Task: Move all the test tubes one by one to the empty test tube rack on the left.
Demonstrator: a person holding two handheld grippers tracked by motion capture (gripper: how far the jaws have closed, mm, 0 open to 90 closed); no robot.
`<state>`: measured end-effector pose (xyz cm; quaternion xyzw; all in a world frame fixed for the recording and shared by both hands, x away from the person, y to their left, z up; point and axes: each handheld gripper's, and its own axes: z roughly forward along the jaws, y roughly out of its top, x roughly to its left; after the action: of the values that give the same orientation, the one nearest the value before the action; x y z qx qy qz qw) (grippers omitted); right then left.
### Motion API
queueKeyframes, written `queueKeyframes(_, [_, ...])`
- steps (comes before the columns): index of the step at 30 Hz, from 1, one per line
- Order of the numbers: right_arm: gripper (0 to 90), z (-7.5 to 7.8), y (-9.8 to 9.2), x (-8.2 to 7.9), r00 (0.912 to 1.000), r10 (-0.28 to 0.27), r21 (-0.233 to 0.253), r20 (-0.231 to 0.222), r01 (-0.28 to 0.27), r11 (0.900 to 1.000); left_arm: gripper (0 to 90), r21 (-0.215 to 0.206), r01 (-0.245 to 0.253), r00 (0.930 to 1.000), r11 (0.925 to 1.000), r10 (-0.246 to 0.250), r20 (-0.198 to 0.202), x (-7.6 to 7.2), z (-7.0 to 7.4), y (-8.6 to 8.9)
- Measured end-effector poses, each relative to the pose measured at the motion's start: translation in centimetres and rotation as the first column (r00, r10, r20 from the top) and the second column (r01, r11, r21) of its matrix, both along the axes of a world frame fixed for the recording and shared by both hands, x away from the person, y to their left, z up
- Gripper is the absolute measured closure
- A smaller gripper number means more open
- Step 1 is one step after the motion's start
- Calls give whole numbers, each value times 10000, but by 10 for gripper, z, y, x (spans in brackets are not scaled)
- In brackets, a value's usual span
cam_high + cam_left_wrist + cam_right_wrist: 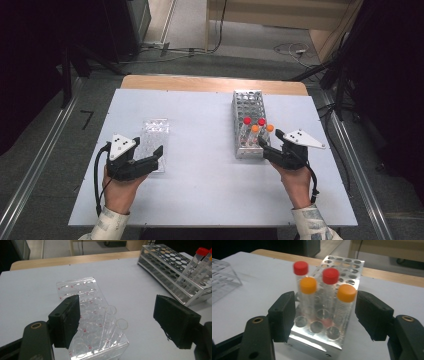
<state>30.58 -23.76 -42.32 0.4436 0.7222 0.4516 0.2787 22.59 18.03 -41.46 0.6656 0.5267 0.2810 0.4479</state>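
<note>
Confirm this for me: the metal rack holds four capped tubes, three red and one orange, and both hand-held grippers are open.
Not quite. The metal rack holds two red-capped tubes and two orange-capped tubes, as the right gripper view shows. Four tubes is correct, and both the left hand-held gripper and right hand-held gripper are open.

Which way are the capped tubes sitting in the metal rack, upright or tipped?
Upright. In the right gripper view all four capped tubes stand in the metal rack, caps on top.

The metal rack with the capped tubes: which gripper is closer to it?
Right. The right gripper sits at the metal rack's near end; the left gripper is across the table.
</note>
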Motion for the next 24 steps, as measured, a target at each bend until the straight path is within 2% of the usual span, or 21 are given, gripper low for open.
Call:
queueKeyframes(7, [427,-17,-4,18,9978,-576,-192,-332,570,9982,214,66,58,10000,10000,-58,-39,1,-2,-4])
queueKeyframes(12, [531,-26,-2,26,9973,-638,-262,-376,628,9977,214,83,57,10000,9999,-56,-64,1,-2,-4])
queueKeyframes(20, [689,-31,0,30,9970,-620,-203,-456,611,9979,214,73,82,9999,9999,-81,-73,1,-3,-5])
queueKeyframes(24, [708,-30,0,30,9974,-576,-139,-437,570,9983,214,81,97,9999,9999,-97,-74,1,-3,-5])
